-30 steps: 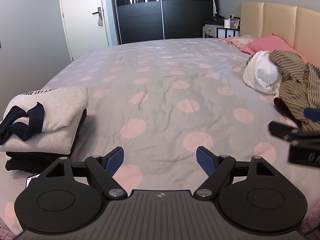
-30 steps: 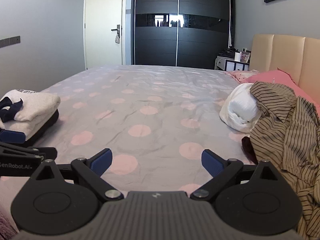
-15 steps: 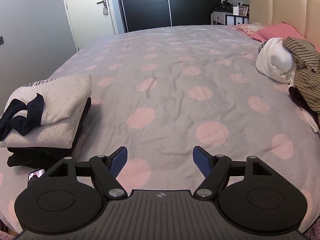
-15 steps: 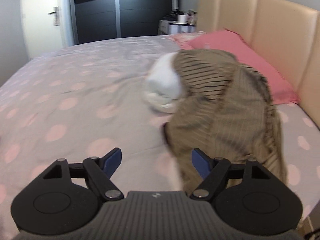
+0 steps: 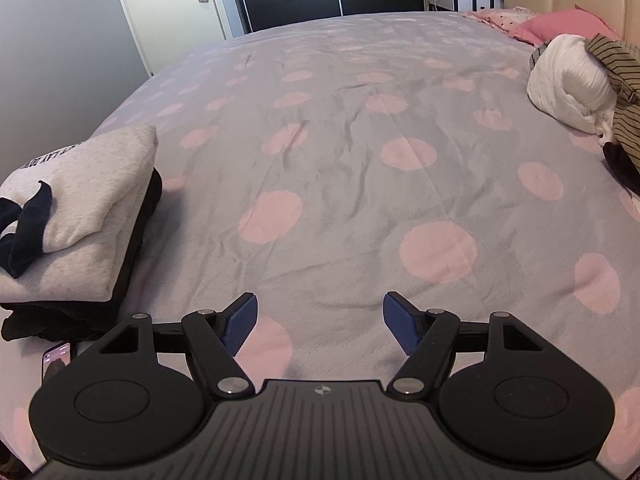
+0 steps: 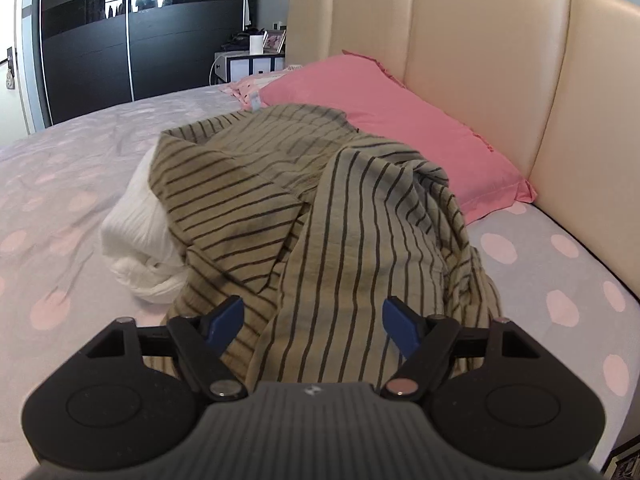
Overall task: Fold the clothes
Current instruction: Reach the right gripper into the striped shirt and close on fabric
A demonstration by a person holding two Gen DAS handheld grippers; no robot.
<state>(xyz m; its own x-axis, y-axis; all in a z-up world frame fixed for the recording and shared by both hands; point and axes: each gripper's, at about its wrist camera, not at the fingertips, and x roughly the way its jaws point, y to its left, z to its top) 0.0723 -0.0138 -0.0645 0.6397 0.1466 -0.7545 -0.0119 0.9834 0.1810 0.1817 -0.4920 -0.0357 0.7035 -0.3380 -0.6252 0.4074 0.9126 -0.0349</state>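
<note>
A crumpled tan shirt with dark stripes lies in a heap on the bed, over a white garment. My right gripper is open and empty, its fingers just above the shirt's near edge. My left gripper is open and empty over the bare spotted sheet. In the left wrist view the white garment and the striped shirt show at the far right. A folded stack, a grey sweatshirt on a black garment, sits at the left.
A pink pillow lies against the beige headboard behind the heap. A phone lies beside the folded stack. A dark wardrobe, a door and a bedside table stand beyond the bed.
My right gripper has swung right and moved in close over the striped shirt. My left gripper has tilted down a little toward the sheet. Both stay open.
</note>
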